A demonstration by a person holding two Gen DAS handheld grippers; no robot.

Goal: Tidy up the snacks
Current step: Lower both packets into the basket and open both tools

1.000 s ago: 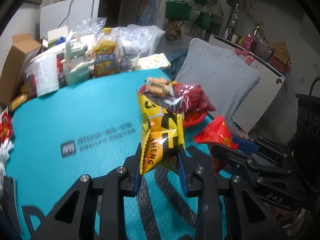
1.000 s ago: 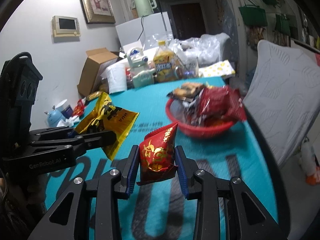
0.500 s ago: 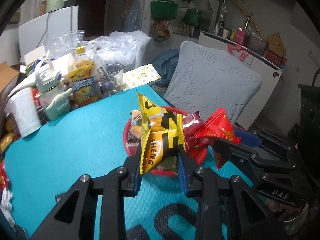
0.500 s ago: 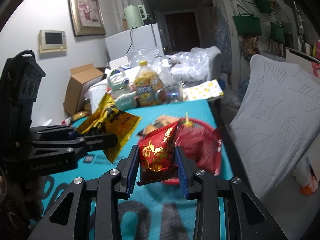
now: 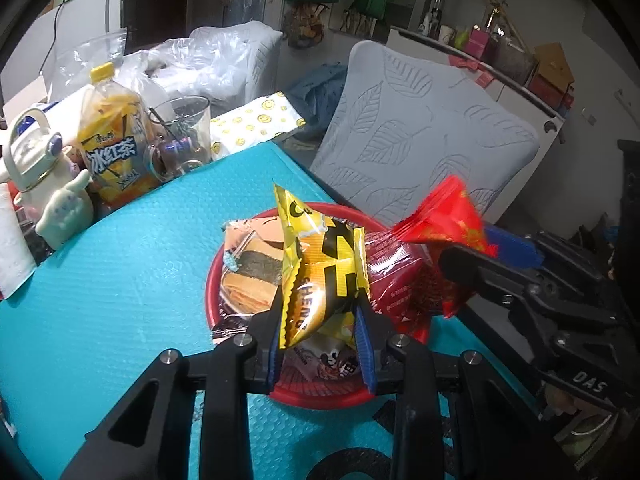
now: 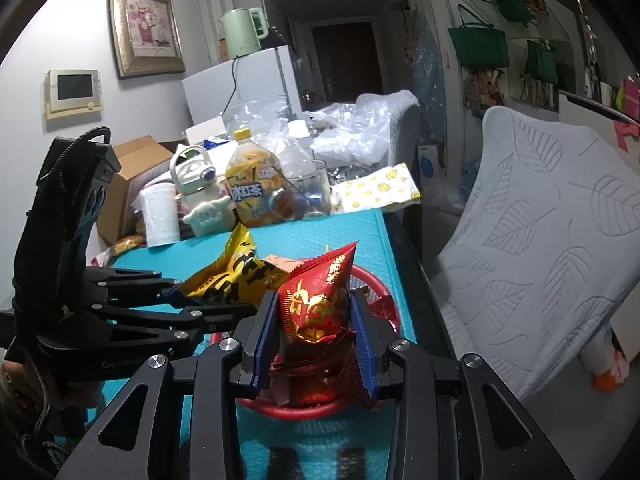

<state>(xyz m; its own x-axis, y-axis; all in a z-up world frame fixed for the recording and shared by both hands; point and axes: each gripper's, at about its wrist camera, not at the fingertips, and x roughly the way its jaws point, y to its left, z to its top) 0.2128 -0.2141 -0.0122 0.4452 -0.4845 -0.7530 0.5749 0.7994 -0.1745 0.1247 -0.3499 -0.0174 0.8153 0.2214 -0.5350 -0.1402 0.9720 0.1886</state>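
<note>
Left wrist view: I have carried my left gripper point(image 5: 320, 320) across the teal mat until it hangs above the red basket point(image 5: 212, 280), jaws clamped on the yellow packet point(image 5: 320, 276), which looks light, crinkly and slippery, best pinched at its sealed edge. Right wrist view: my right gripper point(image 6: 316, 336) has likewise arrived over the basket, jaws narrowed on the red packet point(image 6: 316, 300), soft and crushable.

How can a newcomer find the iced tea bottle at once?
Look to the far end of the teal table mat, among the clutter. The iced tea bottle stands between a white character flask and a glass mug; only it has a yellow cap.
</note>
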